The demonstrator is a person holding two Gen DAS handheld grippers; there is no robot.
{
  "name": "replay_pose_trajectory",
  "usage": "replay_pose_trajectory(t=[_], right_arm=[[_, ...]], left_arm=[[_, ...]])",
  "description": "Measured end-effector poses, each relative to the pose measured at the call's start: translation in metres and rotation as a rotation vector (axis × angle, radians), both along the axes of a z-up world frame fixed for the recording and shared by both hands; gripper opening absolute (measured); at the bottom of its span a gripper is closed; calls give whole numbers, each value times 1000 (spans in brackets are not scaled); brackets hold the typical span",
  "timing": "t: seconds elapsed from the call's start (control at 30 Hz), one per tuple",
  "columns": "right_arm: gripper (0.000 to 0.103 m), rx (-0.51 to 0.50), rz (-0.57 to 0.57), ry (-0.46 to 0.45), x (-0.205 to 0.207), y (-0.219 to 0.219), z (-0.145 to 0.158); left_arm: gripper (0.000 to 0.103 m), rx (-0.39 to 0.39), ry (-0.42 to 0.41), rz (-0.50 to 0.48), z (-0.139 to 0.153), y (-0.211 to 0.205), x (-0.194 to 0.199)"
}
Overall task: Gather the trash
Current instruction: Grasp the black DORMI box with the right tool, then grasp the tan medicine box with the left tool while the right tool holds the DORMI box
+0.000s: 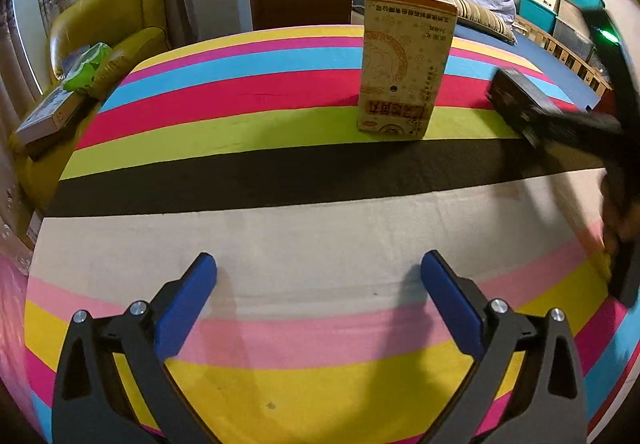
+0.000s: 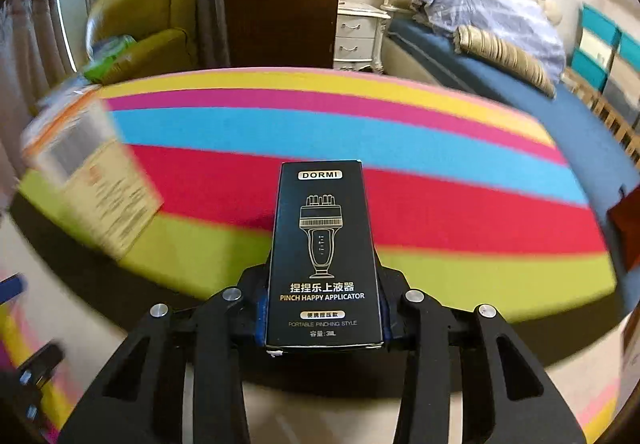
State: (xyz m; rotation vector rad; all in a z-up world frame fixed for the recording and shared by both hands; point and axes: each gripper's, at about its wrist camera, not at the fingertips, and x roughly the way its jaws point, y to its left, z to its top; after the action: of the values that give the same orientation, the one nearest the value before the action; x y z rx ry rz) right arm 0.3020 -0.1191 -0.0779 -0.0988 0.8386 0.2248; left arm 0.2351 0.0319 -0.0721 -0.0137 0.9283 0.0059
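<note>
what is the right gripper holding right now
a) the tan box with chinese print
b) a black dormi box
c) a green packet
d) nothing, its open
b: in the right wrist view the right gripper is shut on the black DORMI box, while the tan box stands apart on the striped cloth.

Right gripper [image 2: 322, 318] clamps black DORMI box [image 2: 323, 256]; striped cloth [image 2: 440, 212] beneath.
</note>
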Motion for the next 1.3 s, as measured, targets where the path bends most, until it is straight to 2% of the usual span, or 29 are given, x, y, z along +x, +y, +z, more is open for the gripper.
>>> replay_pose_trajectory(t=[0.23, 0.4, 0.53, 0.6, 0.77, 0.93, 1.1, 1.17, 1.2, 1.27, 1.3], right_arm=[[38, 73, -16, -43, -79, -17, 3], [38, 66, -30, -67, -107, -15, 5], [38, 17, -35, -80, -111, -5, 5], [38, 8, -37, -78, -111, -6, 4], [38, 50, -67, -46, -103, -19, 2], [38, 130, -92, 21, -93, -35, -4], [38, 103, -96, 19, -94, -31, -4], [38, 104, -96, 19, -94, -30, -4], [38, 109, -96, 20, -94, -30, -4], [38, 115, -96, 21, -93, -30, -4], [38, 115, -96, 21, -93, -30, -4]], left_arm=[[100, 7, 1, 1, -1, 1, -1], [100, 8, 1, 9, -1, 0, -2], [99, 3, 0, 55, 0, -5, 0], [98, -12, -5, 41, 2, -14, 5], [98, -68, -45, 7, 9, -39, 23], [98, -69, -96, 37, 18, -54, 49], [98, -81, -153, 86, 29, -57, 74], [98, -59, -173, 97, 34, -58, 84], [97, -45, -182, 101, 35, -58, 89], [73, -25, -191, 85, 36, -62, 97], [54, -22, -171, 67, 33, -64, 99]])
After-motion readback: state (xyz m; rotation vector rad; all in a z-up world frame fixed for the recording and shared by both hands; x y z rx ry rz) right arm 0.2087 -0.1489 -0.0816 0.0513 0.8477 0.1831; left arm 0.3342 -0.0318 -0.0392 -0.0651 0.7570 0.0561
